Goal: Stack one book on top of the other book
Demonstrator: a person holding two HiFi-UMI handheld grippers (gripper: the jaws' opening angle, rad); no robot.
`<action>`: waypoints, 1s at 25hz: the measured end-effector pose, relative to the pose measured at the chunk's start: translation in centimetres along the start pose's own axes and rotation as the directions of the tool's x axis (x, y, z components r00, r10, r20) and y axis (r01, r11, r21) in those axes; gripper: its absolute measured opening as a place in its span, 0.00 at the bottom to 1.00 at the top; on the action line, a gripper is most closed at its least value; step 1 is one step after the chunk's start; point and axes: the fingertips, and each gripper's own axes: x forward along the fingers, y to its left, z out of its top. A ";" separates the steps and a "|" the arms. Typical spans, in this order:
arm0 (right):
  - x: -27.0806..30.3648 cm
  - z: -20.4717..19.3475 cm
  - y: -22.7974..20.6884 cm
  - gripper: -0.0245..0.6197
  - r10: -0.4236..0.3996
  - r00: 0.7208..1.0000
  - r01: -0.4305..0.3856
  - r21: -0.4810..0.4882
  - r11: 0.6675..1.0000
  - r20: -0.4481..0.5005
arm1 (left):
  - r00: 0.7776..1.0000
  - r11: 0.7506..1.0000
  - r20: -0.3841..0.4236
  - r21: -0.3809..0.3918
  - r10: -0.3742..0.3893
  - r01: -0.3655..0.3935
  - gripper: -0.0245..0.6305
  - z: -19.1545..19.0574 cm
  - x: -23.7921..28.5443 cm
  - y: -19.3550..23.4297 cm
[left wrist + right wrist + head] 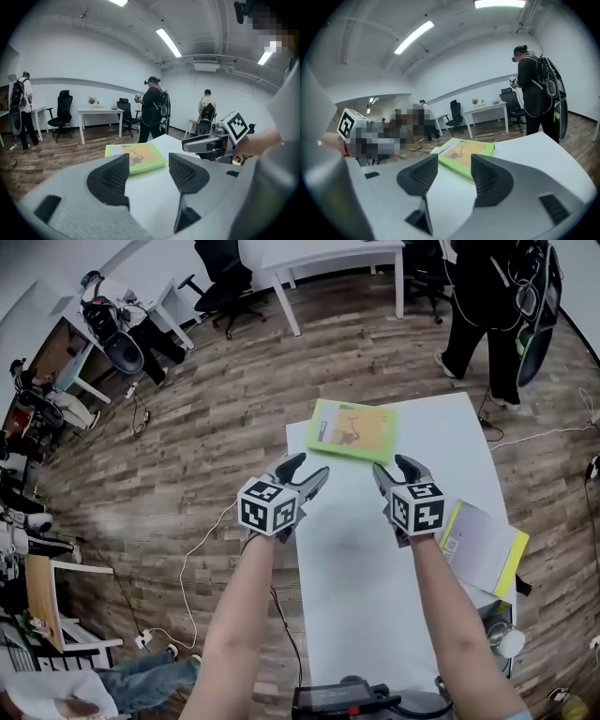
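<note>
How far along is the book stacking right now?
Done: nothing yet. The green book lies alone at the far end of the table; the yellow-edged book sits apart at the right edge. In hand: nothing. The left gripper and right gripper hover open and empty, pointing toward the green book. Left: grasp one book and set it on the other.

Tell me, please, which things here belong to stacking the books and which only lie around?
For the job: flat green-and-yellow book; pale book with yellow edge; white table; left gripper and right gripper, both open.
Lying about: black office chair; white desk.
</note>
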 end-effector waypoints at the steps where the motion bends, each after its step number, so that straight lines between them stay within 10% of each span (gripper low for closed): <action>1: 0.4 -0.2 -0.5 0.34 -0.005 1.000 0.005 0.009 1.000 -0.005 | 1.000 1.000 -0.012 -0.005 0.009 -0.009 0.42 -0.4 0.5 0.7; 25: 7.6 -4.9 -6.0 0.34 -0.098 0.994 0.109 0.282 0.953 -0.051 | 0.970 0.977 -0.199 -0.130 0.141 -0.169 0.48 -4.4 8.7 11.5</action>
